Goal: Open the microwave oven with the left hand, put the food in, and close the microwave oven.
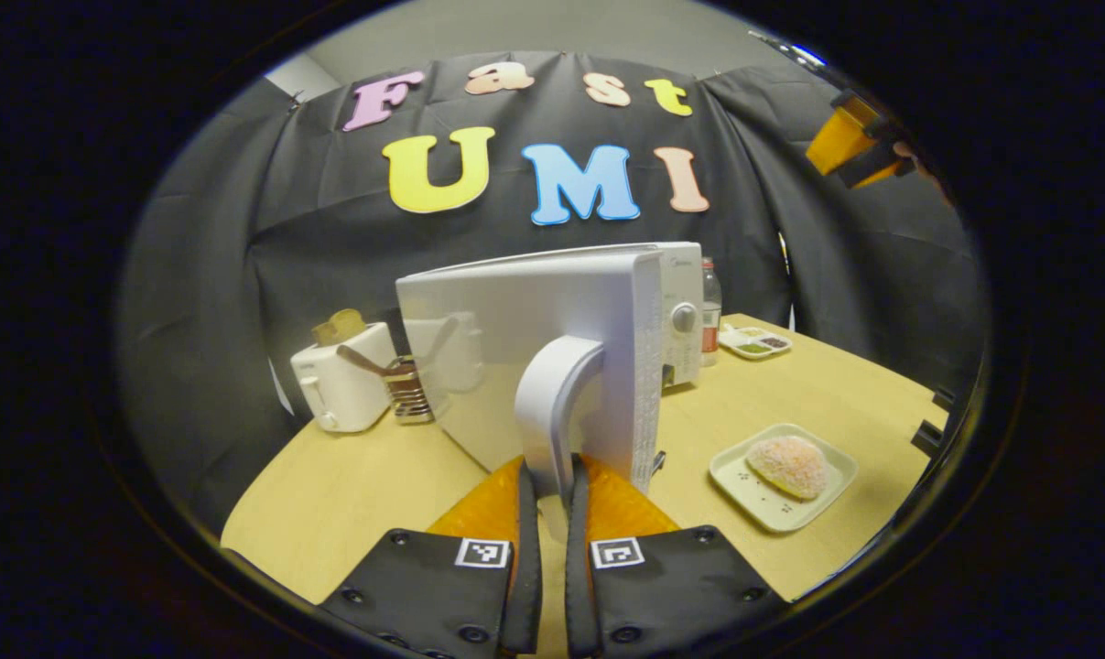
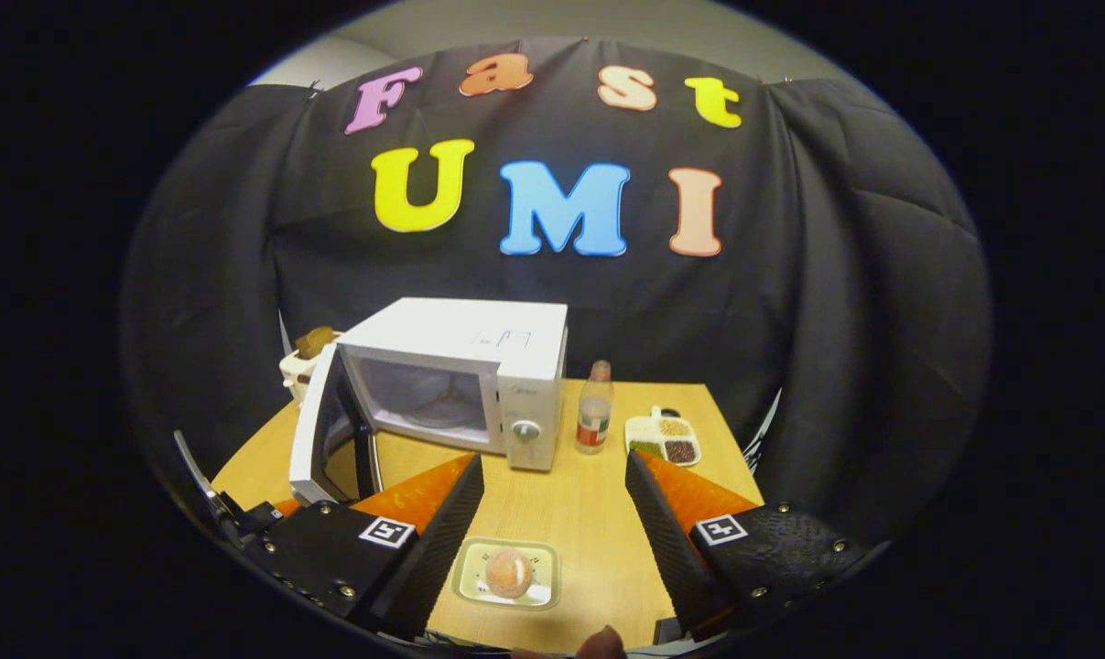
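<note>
The white microwave (image 2: 460,366) stands at the back of the wooden table, its door (image 1: 515,348) swung wide open and its cavity (image 2: 424,403) bare. My left gripper (image 1: 552,467) is shut on the door's curved white handle (image 1: 552,384), which runs up between both fingers. A pink round piece of food (image 2: 508,572) lies on a small pale plate (image 2: 479,586) near the table's front edge. Above that plate my right gripper (image 2: 552,458) hangs open, holding nothing. It also appears high at the right of the left gripper view, as the orange right gripper (image 1: 845,142).
A white toaster (image 1: 343,375) with bread and a small metal rack (image 1: 410,389) stand left of the microwave. A bottle (image 2: 593,407) and a divided dish of grains (image 2: 664,439) sit to its right. The open door juts out over the table's left half.
</note>
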The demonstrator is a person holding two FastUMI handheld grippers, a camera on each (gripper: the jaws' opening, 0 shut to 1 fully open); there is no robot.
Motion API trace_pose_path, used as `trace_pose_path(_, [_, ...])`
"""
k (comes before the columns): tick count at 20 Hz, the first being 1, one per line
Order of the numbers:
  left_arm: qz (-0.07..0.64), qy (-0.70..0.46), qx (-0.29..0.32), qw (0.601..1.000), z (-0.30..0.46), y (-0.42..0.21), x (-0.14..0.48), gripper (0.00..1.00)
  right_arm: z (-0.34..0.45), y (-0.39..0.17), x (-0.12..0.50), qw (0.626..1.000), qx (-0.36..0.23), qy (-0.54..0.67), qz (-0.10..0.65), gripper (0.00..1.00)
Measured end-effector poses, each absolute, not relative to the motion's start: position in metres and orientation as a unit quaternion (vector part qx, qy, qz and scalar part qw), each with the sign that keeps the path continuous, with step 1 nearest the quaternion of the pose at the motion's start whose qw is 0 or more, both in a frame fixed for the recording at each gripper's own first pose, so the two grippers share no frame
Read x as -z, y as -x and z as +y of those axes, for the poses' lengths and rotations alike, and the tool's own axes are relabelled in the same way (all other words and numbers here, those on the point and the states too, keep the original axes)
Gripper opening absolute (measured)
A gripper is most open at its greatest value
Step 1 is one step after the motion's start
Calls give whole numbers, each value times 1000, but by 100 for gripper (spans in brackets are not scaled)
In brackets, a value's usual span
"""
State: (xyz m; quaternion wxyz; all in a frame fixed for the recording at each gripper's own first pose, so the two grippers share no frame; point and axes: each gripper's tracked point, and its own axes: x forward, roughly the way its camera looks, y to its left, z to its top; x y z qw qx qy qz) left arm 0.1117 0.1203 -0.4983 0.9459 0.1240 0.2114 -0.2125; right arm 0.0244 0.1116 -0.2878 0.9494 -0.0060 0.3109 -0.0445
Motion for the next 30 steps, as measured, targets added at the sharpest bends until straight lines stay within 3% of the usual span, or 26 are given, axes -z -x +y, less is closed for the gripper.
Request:
trace_pose_path(6, [223,-118,131,959,199,-109,498,17,141,-31,399,909,3,22,416,96])
trace_pose_path(17, [233,-84,144,958,232,-112,497,17,150,-8,545,839,10,27,543,96])
trace_pose_path(22, [275,-71,151,947,237,-108,500,18,154,-2,571,823,21,-2,568,95])
trace_pose_path(24, [299,-75,150,939,234,-106,501,19,153,-4,571,822,14,-1,570,88])
trace_pose_path(25, [306,-75,148,937,232,-100,498,18,154,-3,570,822,12,0,570,75])
trace_pose_path(27, [291,-94,127,944,233,-94,481,17,154,-3,569,821,0,8,570,75])
trace_pose_path(29, [286,-106,105,947,236,-80,463,38,153,-4,571,824,-7,10,567,75])
trace_pose_path(30, [285,-104,94,948,235,-69,453,55,153,-4,572,826,-9,11,564,75])
